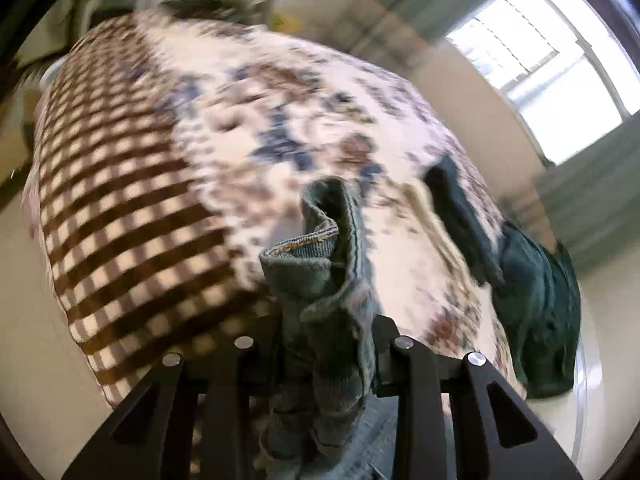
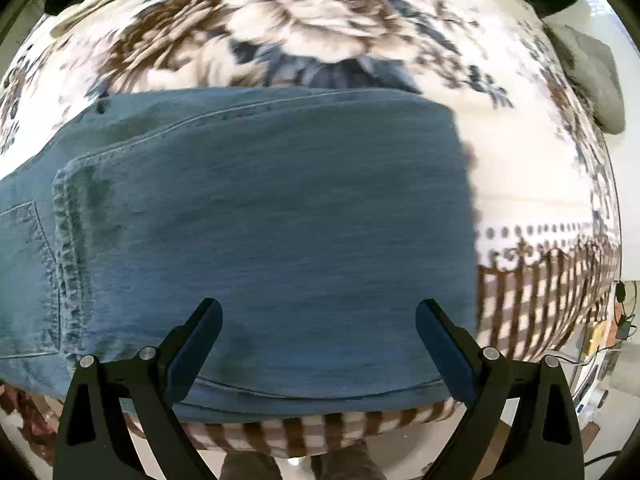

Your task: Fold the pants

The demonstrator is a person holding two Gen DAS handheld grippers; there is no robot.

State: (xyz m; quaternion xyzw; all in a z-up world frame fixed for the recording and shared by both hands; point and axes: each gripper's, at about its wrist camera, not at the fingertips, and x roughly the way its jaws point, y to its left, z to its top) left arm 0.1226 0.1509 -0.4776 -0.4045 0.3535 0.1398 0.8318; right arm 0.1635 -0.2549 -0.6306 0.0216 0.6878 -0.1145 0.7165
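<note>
While the left claw (image 1: 326, 344) is closed tight on a bunched fold of the blue denim pants (image 1: 320, 264), lifting a hem with tan stitching above the blanket (image 1: 132, 168), the right claw (image 2: 318, 344) hangs with its jaws spread wide and gripping nothing, its dark fingers (image 2: 196, 344) over the flat denim. In the right wrist view the pants (image 2: 260, 208) lie folded across the floral and brown-checked blanket (image 2: 320, 16), a seamed edge and pocket at the left; dark green cloth (image 1: 536, 304) hangs off the far edge
</note>
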